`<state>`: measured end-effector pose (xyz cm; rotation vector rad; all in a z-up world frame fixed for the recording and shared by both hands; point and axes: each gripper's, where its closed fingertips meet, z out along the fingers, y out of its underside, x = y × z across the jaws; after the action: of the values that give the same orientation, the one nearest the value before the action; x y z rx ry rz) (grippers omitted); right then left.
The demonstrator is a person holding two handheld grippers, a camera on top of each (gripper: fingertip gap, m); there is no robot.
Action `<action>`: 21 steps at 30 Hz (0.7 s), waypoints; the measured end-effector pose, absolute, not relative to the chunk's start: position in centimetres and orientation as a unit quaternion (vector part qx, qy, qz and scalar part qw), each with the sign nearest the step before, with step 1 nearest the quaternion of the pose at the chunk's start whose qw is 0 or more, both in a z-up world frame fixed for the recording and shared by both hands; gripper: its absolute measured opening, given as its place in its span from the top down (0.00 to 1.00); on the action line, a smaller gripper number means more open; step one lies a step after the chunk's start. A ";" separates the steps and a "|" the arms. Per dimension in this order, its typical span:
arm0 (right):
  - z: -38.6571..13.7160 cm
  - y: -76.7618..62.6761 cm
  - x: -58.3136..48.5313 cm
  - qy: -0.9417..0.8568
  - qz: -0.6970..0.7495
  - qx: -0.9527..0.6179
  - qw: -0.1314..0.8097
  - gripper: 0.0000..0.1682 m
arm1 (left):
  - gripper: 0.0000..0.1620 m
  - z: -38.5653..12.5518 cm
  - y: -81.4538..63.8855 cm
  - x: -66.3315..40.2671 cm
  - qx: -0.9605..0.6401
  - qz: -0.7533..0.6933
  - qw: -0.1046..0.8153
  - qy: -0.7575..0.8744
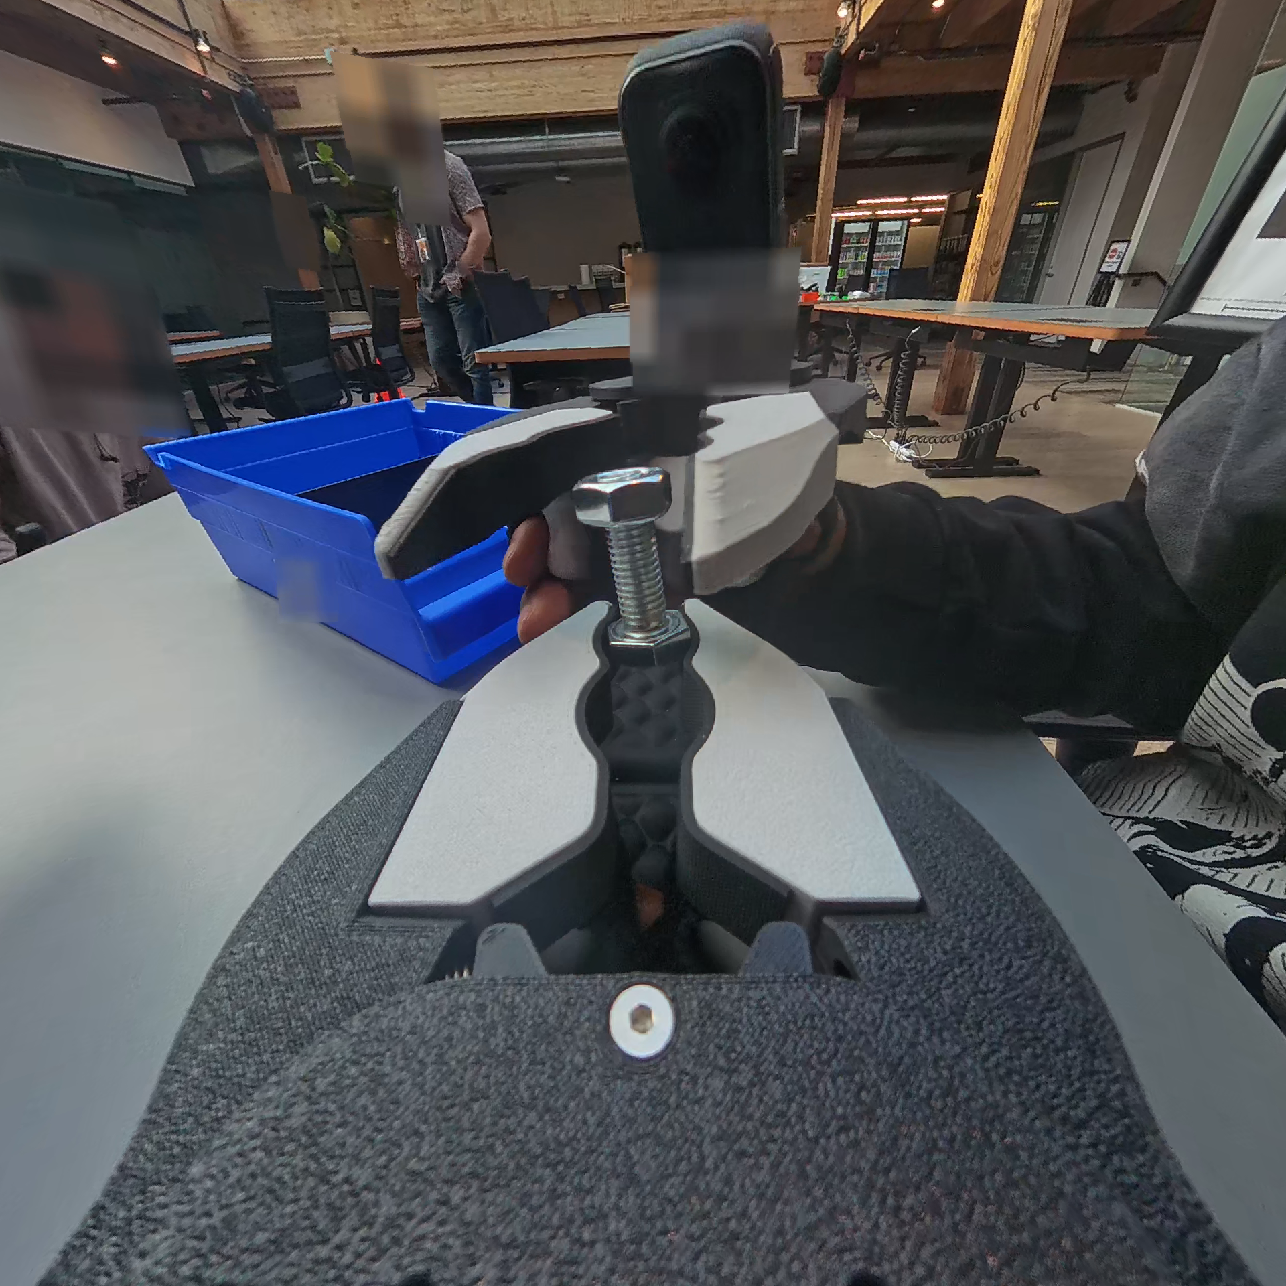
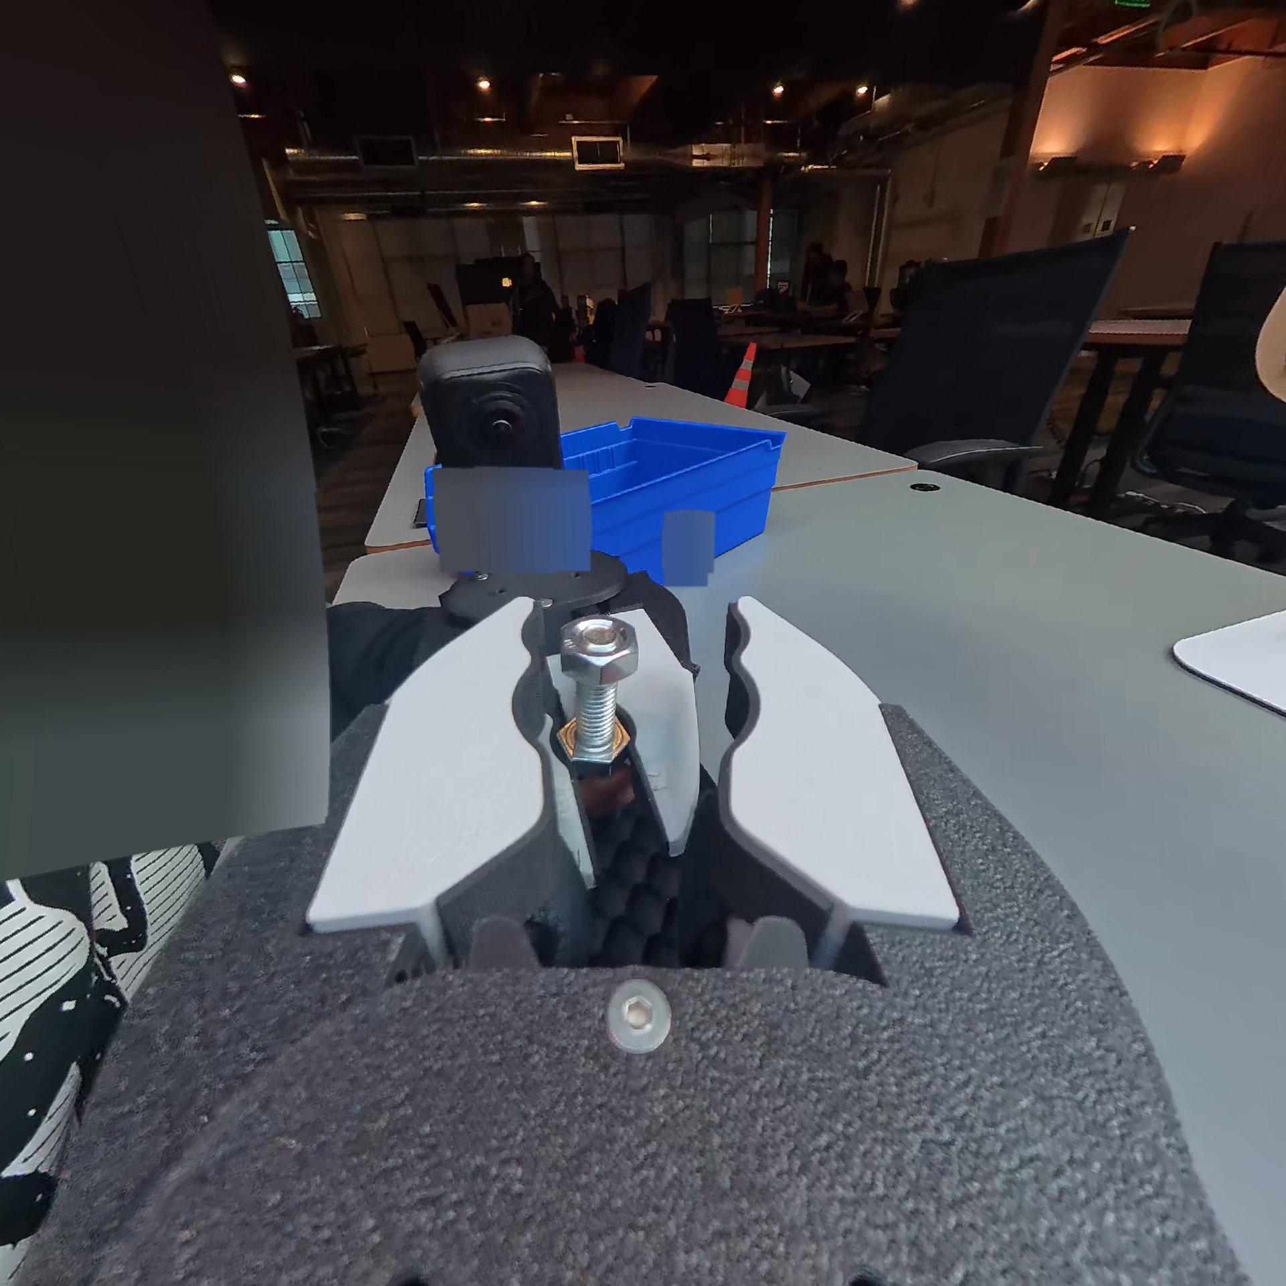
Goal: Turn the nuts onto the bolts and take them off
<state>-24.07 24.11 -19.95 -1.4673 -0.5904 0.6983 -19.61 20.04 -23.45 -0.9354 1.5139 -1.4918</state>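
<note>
1. Our left gripper (image 1: 648, 644) has its fingers (image 1: 518, 786) drawn together, clamped on the nut (image 1: 648, 639) right at their tips.
2. The bolt (image 1: 633, 543) stands upright out of that nut, its threaded shank rising just beyond the left fingertips and its hex head on top.
3. Our right gripper (image 2: 630, 654) has its fingers (image 2: 828, 765) spread apart, not touching the bolt (image 2: 600, 685).
4. In the right wrist view the bolt head sits between the right fingertips, and the nut (image 2: 593, 743) lies farther back in the gap, held by the left gripper's fingers (image 2: 671, 751), which reach in between ours.
5. The blue bin (image 1: 306, 515) rests on the grey bench (image 1: 160, 696), beyond the left fingers and to their left; from the right fingers it lies straight ahead, past the tips.
</note>
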 end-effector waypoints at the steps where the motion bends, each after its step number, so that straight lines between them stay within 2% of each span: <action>1: -19.9 24.1 -23.9 -0.257 0.306 -0.645 0.652 0.73 | 0.91 -23.4 20.0 -19.6 -0.369 -0.590 0.398 0.598; 11: -19.8 22.4 -21.6 -0.254 0.293 -0.641 0.663 0.78 | 0.91 -23.4 20.1 -19.6 -0.370 -0.590 0.399 0.597; 14: -19.8 22.0 -20.7 -0.252 0.279 -0.643 0.667 0.90 | 0.91 -23.4 20.1 -19.6 -0.370 -0.591 0.400 0.595; 16: -19.7 21.8 -20.2 -0.249 0.274 -0.641 0.672 0.92 | 0.91 -23.4 20.0 -19.6 -0.370 -0.588 0.401 0.597; 18: -19.4 21.6 -20.2 -0.246 0.284 -0.635 0.675 0.91 | 0.91 -23.4 20.0 -19.6 -0.370 -0.588 0.400 0.598; 21: -19.2 21.8 -21.0 -0.251 0.303 -0.632 0.668 0.79 | 0.91 -23.4 20.1 -19.6 -0.371 -0.589 0.400 0.596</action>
<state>-21.04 21.77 -19.21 -1.4250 -0.5654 0.6840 -19.60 20.10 -23.41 -0.9383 1.5082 -1.4914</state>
